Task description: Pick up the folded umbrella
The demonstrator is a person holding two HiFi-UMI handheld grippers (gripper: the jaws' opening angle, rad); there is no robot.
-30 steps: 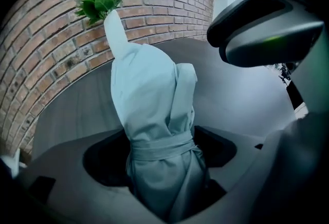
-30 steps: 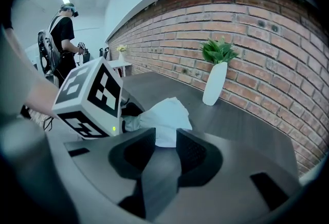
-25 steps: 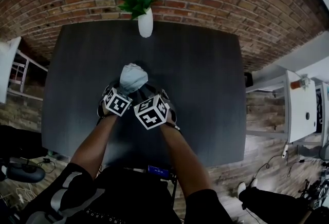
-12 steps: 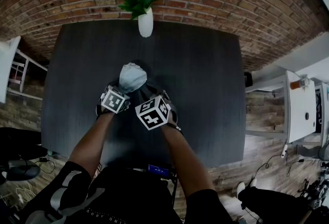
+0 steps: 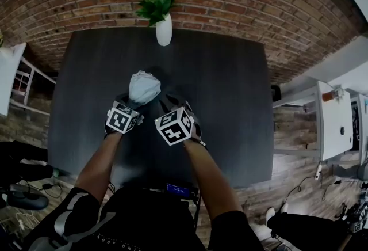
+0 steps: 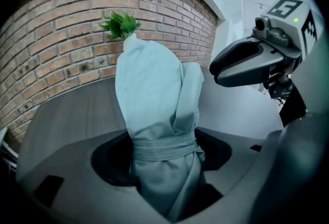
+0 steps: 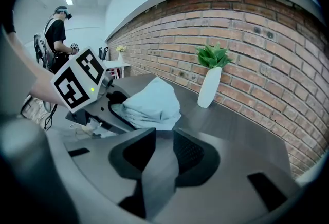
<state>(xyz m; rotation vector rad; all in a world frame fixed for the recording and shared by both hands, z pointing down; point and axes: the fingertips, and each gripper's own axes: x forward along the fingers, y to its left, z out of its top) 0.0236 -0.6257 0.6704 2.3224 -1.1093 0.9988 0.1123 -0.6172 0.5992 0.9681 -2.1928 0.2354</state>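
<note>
Seemingly soft, light folded umbrella [image 6: 154, 94] sat clenched at its strapped waist in the just-closing left tool [image 6: 164, 159]; right tool [image 7: 163, 148] gaped empty.

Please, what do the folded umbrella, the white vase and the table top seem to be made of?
Folded umbrella: thin woven cloth, pale blue-grey and matte. It creases softly and bunches where it is tied.
White vase: probably glazed ceramic, as it is smooth and even, though plastic is possible.
Table top: dark grey and matte with faint straight grain lines, so wood or a wood-look laminate.
</note>
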